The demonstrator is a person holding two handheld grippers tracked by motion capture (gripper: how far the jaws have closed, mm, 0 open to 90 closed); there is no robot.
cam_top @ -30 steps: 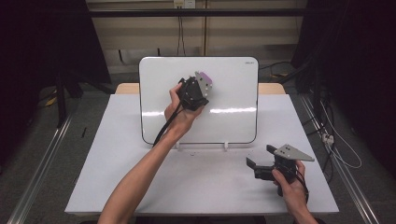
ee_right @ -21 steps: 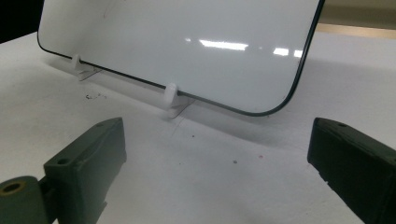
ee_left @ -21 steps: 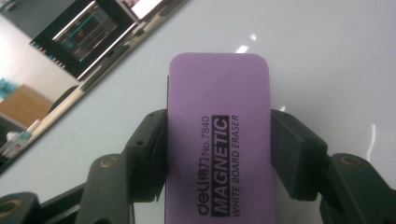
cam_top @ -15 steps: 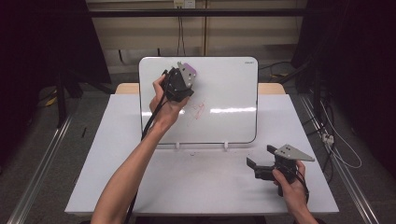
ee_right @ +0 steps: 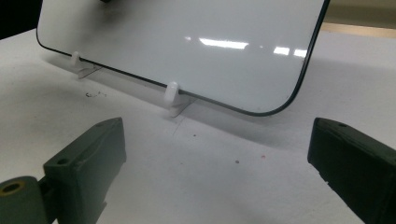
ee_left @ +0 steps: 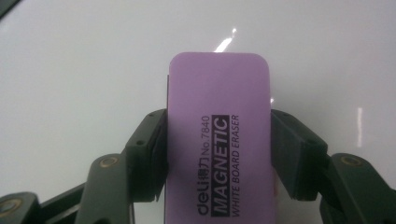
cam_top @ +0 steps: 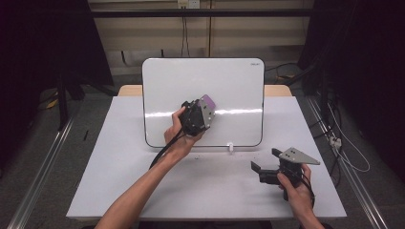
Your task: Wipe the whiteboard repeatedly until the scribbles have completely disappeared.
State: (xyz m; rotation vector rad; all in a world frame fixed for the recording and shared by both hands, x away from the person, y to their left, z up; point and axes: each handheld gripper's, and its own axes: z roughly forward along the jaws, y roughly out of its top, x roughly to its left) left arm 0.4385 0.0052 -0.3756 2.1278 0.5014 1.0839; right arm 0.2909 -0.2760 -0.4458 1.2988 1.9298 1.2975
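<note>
Since half a second ago my left gripper (cam_top: 204, 110) has shifted right and lower across the whiteboard (cam_top: 229, 86), from its upper left part to just below its middle; the pink mark that showed on the board then is gone. My right gripper (cam_top: 267, 168) has kept its place on the table (cam_top: 119, 157).

Item 1: left gripper, in my left hand (cam_top: 179, 136). Jaws closed on the eraser (ee_left: 218, 140), one pad against each long side, held firm. My fingers (cam_top: 177, 114) wrap the gripper body from behind.

Item 2: eraser, purple, printed "MAGNETIC WHITE BOARD ERASER". It sits between my left fingertips, its far end reaching beyond them toward the board surface; whether it touches I cannot tell.

Item 3: whiteboard, white with dark rim, propped upright on small white feet (ee_right: 172, 93), directly ahead of my left fingertips and well ahead of my right ones.

Item 4: right gripper (ee_right: 215, 177), in my right hand (cam_top: 295, 188). Jaws wide apart, nothing between them, only bare table with a few specks. It rests low near the table's front right, well apart from the eraser.
</note>
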